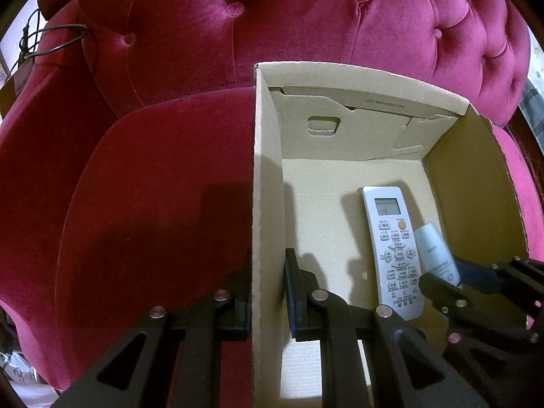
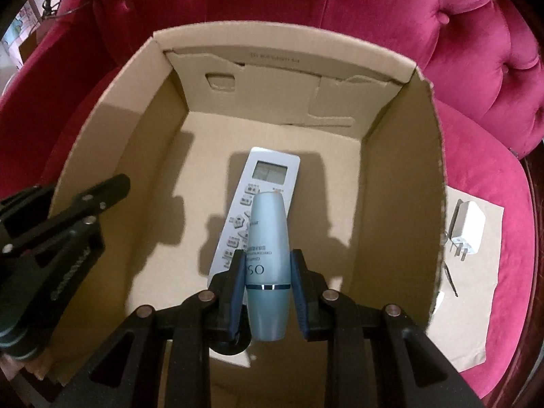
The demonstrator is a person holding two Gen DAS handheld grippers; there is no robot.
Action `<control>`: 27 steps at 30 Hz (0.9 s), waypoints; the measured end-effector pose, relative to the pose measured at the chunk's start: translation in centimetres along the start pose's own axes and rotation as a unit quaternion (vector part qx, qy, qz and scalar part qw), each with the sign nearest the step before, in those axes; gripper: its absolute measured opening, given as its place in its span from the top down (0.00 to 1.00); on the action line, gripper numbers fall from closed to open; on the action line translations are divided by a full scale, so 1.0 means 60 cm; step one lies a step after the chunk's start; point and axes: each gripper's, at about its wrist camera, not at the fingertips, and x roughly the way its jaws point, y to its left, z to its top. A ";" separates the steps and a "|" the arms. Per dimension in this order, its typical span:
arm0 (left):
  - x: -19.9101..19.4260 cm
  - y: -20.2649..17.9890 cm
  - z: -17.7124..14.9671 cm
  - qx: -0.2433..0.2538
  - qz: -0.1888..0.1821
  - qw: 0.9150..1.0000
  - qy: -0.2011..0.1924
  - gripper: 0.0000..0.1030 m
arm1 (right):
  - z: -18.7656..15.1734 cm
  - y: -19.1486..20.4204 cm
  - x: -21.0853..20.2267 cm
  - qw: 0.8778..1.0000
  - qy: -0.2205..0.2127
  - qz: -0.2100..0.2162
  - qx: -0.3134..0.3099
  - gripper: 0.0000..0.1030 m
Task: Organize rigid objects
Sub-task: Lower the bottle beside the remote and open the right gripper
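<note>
An open cardboard box [image 1: 268,170] sits on a red velvet armchair. My left gripper [image 1: 268,272] is shut on the box's left wall, one finger outside and one inside; the right wrist view shows it at the left edge [image 2: 102,200]. A white remote control [image 1: 394,248] lies face up on the box floor [image 2: 268,170]. My right gripper [image 2: 268,272] is shut on a pale blue bottle [image 2: 268,238], held lengthwise inside the box just above the remote. In the left wrist view the bottle [image 1: 435,251] and right gripper [image 1: 455,278] are at the right.
To the right of the box, a white charger plug [image 2: 465,224] lies on a flat cardboard sheet [image 2: 476,323] on the armchair seat [image 2: 493,156]. A dark cable loop [image 1: 57,37] hangs over the chair's left arm. The tufted backrest [image 1: 306,17] rises behind the box.
</note>
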 end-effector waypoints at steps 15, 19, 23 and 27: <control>-0.001 0.000 0.000 0.000 -0.001 1.000 0.000 0.85 | 0.003 -0.001 0.029 1.000 0.013 -0.007 0.005 0.73; -0.001 -0.001 0.000 0.000 -0.001 1.000 0.000 0.85 | 0.001 -0.007 0.023 1.000 0.010 -0.009 0.007 0.72; -0.001 0.000 0.000 0.000 -0.001 1.000 0.000 0.85 | 0.000 -0.005 0.013 1.000 0.000 -0.007 0.007 0.69; 0.000 0.000 0.000 0.000 -0.001 1.000 0.000 0.85 | 0.001 -0.006 0.002 1.000 -0.008 -0.005 0.008 0.68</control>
